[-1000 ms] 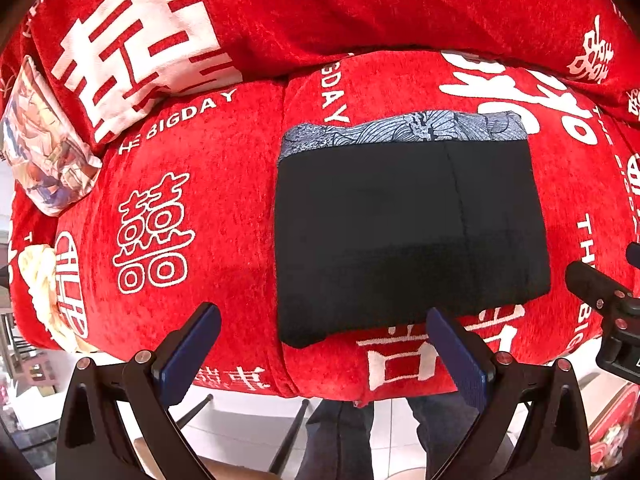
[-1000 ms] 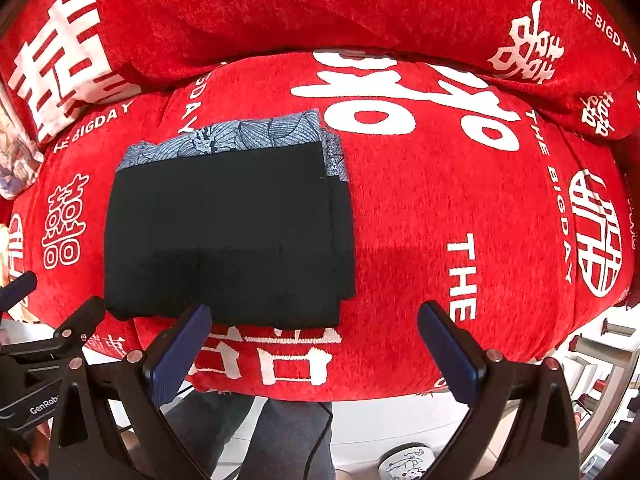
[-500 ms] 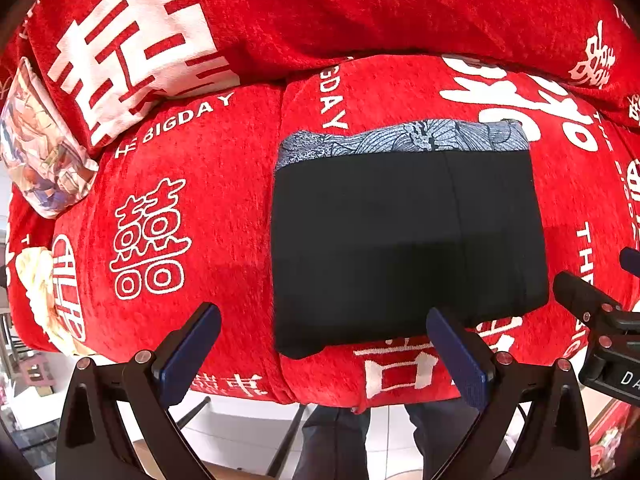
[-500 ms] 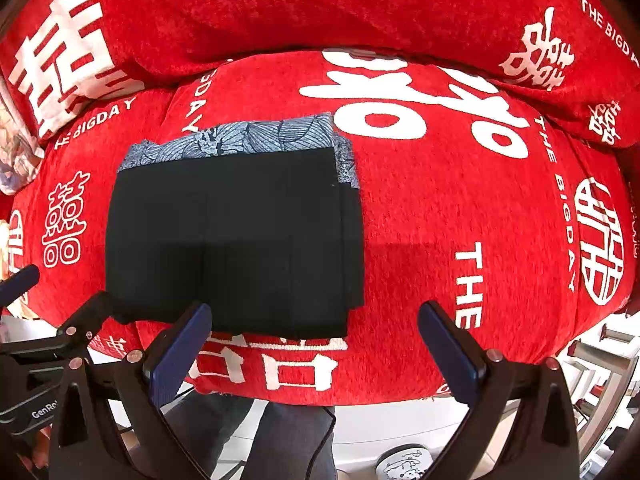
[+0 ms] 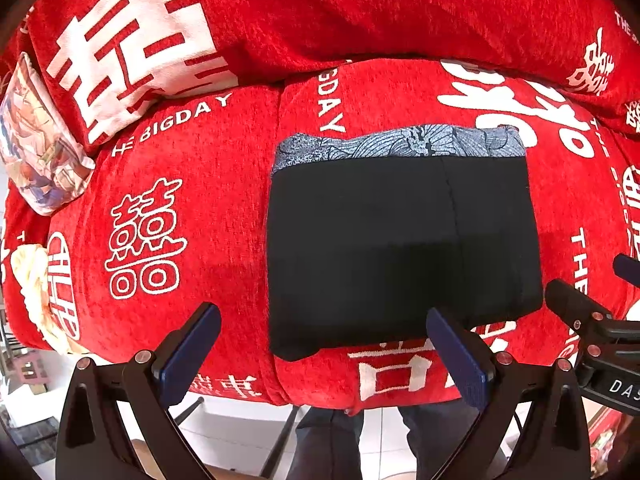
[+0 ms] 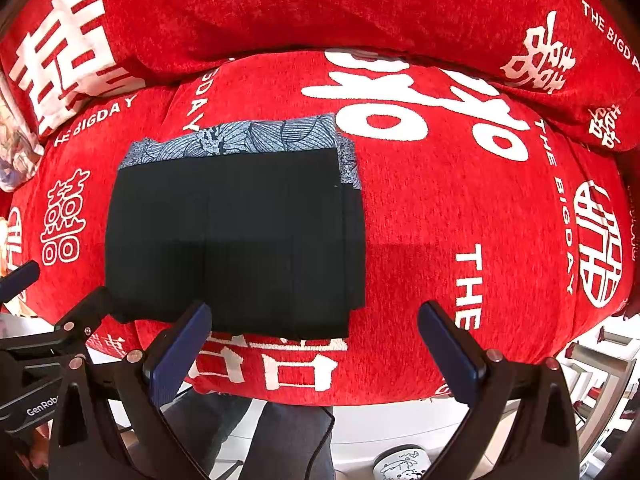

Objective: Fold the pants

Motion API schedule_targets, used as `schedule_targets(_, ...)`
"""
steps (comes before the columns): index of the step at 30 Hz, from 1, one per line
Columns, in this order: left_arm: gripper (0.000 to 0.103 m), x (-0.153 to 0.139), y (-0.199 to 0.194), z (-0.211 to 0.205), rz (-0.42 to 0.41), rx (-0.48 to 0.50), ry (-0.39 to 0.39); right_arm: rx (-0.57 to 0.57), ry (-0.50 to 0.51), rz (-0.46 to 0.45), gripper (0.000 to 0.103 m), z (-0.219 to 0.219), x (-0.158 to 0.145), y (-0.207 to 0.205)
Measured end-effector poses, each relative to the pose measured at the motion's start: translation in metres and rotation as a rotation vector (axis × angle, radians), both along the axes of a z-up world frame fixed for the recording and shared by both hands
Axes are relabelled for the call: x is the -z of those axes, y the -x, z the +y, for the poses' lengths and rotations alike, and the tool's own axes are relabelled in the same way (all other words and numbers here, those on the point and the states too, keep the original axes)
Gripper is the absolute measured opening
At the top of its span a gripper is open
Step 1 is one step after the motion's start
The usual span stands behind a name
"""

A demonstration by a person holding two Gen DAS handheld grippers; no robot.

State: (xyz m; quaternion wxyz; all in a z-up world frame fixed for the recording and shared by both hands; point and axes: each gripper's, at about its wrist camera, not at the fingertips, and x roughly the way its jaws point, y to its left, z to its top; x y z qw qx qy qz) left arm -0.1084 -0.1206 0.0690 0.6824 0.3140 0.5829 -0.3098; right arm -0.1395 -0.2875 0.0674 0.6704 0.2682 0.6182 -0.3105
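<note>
The black pants (image 5: pixel 400 248) lie folded into a flat rectangle on the red sofa seat, with a grey patterned band (image 5: pixel 400 144) along the far edge. They also show in the right wrist view (image 6: pixel 236 244). My left gripper (image 5: pixel 320 354) is open and empty, held just in front of the near edge of the pants. My right gripper (image 6: pixel 316 346) is open and empty, in front of the pants' near right corner. Neither touches the fabric.
The red sofa cover (image 5: pixel 168 184) with white characters drops off at the front edge. A back cushion (image 6: pixel 320 8) rises behind. A printed pillow (image 5: pixel 36 148) lies at the far left. The person's legs (image 6: pixel 260 440) and pale floor show below.
Both grippers have shifted slightly, so the pants sit a little lower in both views. The pants have not moved, and both grippers stay open.
</note>
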Motion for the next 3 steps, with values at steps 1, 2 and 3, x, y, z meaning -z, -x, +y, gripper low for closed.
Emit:
schedule_targets(1, 0.103, -0.0008, 0.0003, -0.0001, 0.001, 0.005, 0.005, 0.000, -0.001, 0.001, 0.103, -0.0003, 0.0000, 0.0001)
schedule_targets(2, 0.103, -0.0017, 0.0006, -0.0002, -0.005, 0.009, 0.006, -0.001, 0.000, 0.001, 0.103, -0.0003, -0.0002, 0.0003)
schedule_targets(3, 0.103, -0.0022, 0.0006, -0.0001, -0.009, 0.010, 0.007, -0.002, 0.000, 0.000, 0.103, -0.0003, -0.0005, 0.0003)
